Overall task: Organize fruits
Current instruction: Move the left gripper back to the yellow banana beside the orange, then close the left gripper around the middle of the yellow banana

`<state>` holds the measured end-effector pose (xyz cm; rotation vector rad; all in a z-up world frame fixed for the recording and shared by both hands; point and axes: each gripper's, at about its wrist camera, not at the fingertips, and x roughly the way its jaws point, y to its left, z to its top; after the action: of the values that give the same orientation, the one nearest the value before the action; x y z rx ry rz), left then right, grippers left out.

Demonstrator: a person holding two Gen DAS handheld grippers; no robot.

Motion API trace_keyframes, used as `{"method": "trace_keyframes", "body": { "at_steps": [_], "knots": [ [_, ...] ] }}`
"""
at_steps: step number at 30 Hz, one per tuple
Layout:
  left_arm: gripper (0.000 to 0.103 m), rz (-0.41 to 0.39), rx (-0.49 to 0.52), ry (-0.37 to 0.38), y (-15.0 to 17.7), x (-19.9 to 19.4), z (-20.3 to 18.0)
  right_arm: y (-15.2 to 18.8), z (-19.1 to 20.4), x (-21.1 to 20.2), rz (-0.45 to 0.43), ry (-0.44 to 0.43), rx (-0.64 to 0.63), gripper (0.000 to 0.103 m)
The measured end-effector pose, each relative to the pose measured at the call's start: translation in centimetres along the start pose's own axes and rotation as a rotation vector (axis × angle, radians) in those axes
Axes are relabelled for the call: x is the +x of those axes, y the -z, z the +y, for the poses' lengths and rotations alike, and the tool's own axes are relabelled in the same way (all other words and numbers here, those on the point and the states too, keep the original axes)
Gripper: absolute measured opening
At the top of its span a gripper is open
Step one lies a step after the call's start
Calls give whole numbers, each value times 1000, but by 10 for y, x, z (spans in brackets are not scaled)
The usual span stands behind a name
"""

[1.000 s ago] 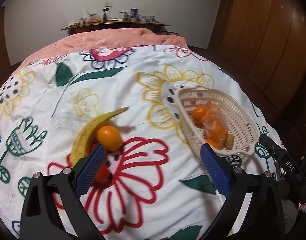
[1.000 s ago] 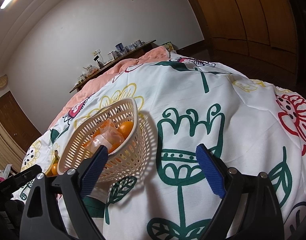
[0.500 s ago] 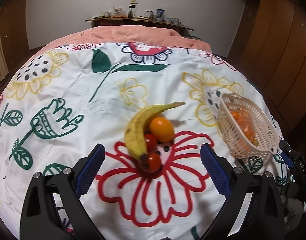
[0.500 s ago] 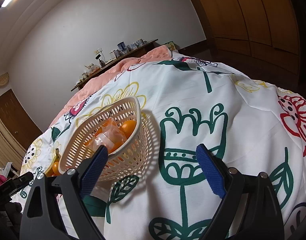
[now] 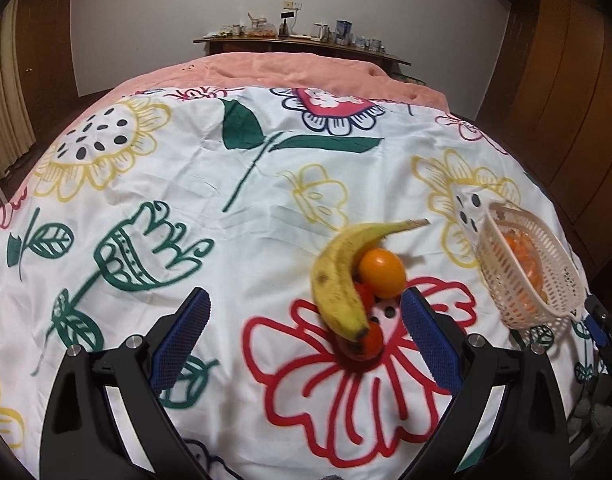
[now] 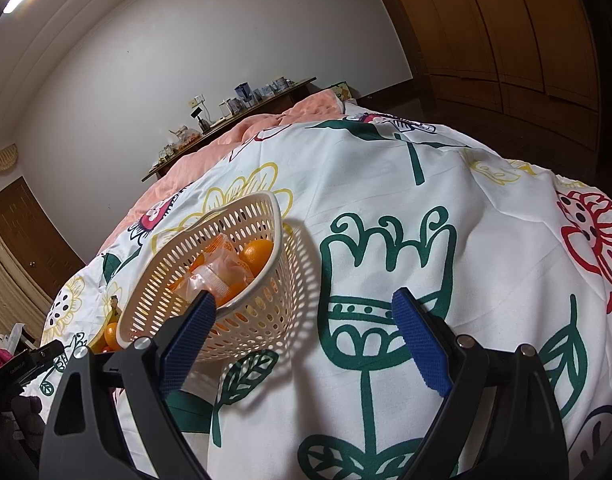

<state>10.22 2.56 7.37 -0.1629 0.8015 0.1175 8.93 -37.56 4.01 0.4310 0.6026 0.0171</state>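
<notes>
On the flowered bed cover lie a yellow banana (image 5: 339, 276), an orange (image 5: 382, 273) touching its inner curve, and small red tomatoes (image 5: 369, 342) under its near end. My left gripper (image 5: 304, 308) is open above the cover, with the fruit pile just inside its right pad. A cream perforated basket (image 5: 525, 276) with oranges and a clear wrapped pack stands to the right. In the right wrist view the basket (image 6: 242, 300) sits by the left pad of my open right gripper (image 6: 306, 312), which holds nothing. The orange (image 6: 110, 334) and banana peek out left of the basket.
The white cover (image 5: 266, 208) with drawn flowers spreads over the bed, with a pink blanket (image 5: 298, 70) at the far end. A wooden shelf (image 5: 302, 42) with small items lines the wall. Wooden wardrobe doors (image 6: 505, 32) stand on the right.
The left wrist view has swung left: the fruit pile and basket have shifted to the right of the picture, and more of the cover's left side shows. The right wrist view is unchanged.
</notes>
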Motion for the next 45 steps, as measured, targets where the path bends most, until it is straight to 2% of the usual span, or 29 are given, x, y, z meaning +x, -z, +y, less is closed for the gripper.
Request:
{"method": "trace_keyframes", "body": {
  "at_steps": [11, 16, 21, 25, 36, 45],
  "knots": [
    [97, 7, 78, -20, -13, 22, -9, 0, 0, 0, 0, 0, 1, 89],
    [76, 30, 138, -21, -15, 36, -20, 0, 0, 0, 0, 0, 1, 89],
    [58, 60, 157, -19, -16, 48, -22, 0, 0, 0, 0, 0, 1, 89],
    [50, 79, 191, -20, -15, 56, -26, 0, 0, 0, 0, 0, 1, 89],
    [49, 130, 257, -25, -17, 80, -34, 0, 0, 0, 0, 1, 0, 89],
    [49, 164, 361, -38, -23, 90, -44, 0, 1, 0, 0, 1, 1, 89]
  ]
}}
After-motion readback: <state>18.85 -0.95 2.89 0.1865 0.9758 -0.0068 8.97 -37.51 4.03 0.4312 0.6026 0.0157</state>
